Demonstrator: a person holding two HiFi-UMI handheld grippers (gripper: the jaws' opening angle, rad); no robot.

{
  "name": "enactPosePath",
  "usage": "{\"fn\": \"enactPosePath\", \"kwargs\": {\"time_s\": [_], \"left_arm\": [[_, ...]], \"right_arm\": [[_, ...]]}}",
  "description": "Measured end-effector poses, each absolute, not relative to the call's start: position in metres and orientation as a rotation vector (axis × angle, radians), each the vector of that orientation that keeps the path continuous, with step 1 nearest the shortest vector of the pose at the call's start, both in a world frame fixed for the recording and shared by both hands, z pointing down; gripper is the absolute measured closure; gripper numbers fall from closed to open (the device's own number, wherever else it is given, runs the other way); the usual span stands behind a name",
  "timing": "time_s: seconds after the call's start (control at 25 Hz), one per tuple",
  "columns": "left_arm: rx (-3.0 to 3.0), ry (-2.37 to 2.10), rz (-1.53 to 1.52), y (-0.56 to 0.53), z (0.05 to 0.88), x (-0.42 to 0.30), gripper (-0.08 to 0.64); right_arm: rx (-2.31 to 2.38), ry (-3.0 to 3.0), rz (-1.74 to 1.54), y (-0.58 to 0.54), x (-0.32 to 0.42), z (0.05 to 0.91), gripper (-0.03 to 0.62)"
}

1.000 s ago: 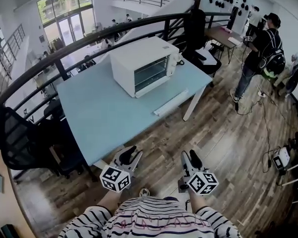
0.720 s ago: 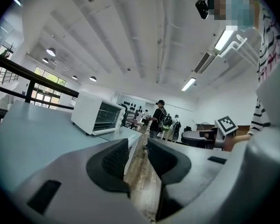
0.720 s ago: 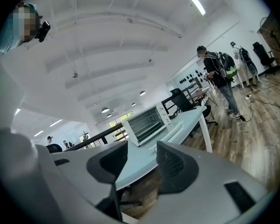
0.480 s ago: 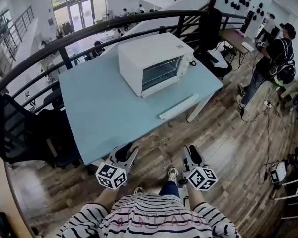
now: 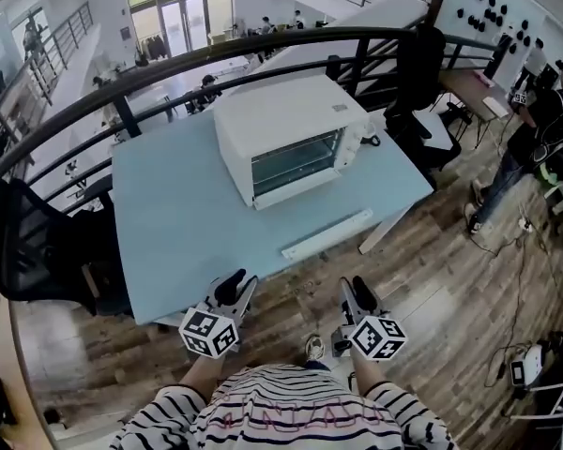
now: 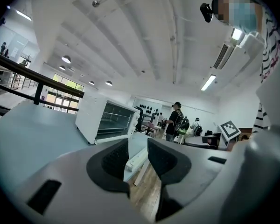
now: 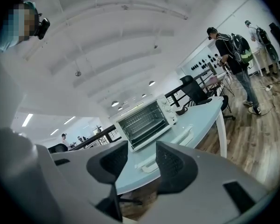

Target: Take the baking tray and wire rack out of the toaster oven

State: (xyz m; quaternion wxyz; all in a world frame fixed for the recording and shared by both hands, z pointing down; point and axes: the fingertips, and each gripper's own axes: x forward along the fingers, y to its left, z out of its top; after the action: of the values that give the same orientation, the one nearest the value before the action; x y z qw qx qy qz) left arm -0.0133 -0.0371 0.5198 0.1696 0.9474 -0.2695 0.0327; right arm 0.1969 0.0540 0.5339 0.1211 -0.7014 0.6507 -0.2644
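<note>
A white toaster oven (image 5: 286,134) stands on the pale blue table (image 5: 178,223) with its glass door closed; wire shelves show dimly behind the glass (image 7: 142,121), and I cannot make out a tray. Both grippers hover over the wood floor short of the table's near edge. The left gripper (image 5: 235,287) is open with nothing between its jaws, the oven (image 6: 105,120) ahead of it to the left. The right gripper (image 5: 357,291) is open and empty too, facing the oven across the table.
A long white power strip (image 5: 326,233) lies on the table in front of the oven. A black railing (image 5: 122,82) curves behind the table and a black chair (image 5: 38,251) stands at its left. A person (image 5: 544,134) stands at far right by another desk.
Both grippers and the head have come closer to the table; the oven and table now sit larger and nearer in the head view. The jaws have kept the same gap.
</note>
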Motion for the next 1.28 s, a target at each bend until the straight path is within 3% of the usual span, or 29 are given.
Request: {"fn": "enactPosePath", "kwargs": {"time_s": [0.6, 1.28], "left_arm": [[2.565, -1.069, 0.048, -0.050, 0.528, 0.088, 0.456], [2.376, -1.109, -0.008, -0.154, 0.552, 0.112, 0.456]], "right_arm": [[-1.847, 2.106, -0.831, -0.007, 0.322, 0.543, 0.403], [-1.804, 2.054, -0.940, -0.117, 0.345, 0.559, 0.408]]}}
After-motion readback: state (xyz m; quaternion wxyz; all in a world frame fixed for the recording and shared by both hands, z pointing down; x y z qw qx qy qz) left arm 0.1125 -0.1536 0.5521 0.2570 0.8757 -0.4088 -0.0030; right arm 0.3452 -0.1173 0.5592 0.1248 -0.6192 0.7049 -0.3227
